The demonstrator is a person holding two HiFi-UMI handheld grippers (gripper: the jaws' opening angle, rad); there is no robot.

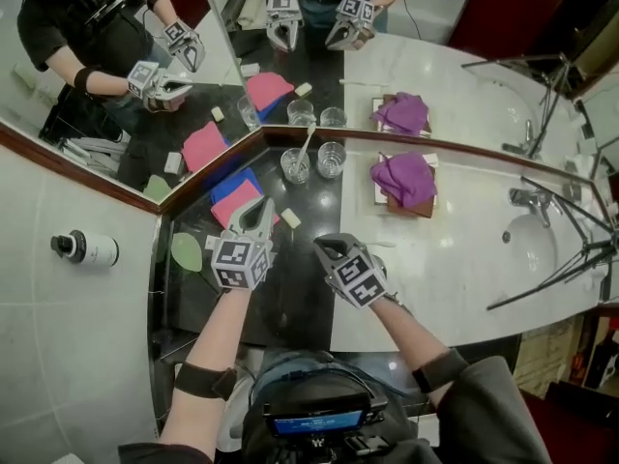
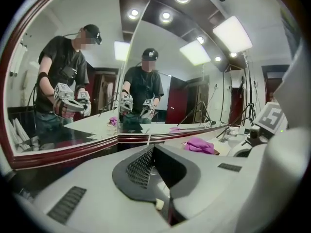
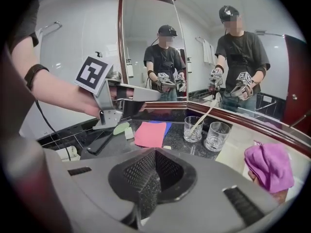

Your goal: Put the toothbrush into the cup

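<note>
The toothbrush (image 1: 306, 143) leans in the cup (image 1: 295, 167), ahead of the left gripper (image 1: 259, 209) and right gripper (image 1: 324, 246). Both are closed and empty; best pull back without knocking the cup.

Your counter (image 1: 455, 259) is glossy black at its left end and white elsewhere. On it you have a pink cloth (image 1: 232, 206) over a blue cloth (image 1: 227, 183), a purple towel (image 1: 404, 179) and a cream toothbrush (image 1: 306, 146) in a clear cup (image 1: 295, 167). Your left gripper (image 1: 263, 202) and right gripper (image 1: 323, 246) are grey, with black-and-white square markers.

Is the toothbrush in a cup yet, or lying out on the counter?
In. The toothbrush leans inside the left-hand glass cup, its end poking above the rim.
</note>
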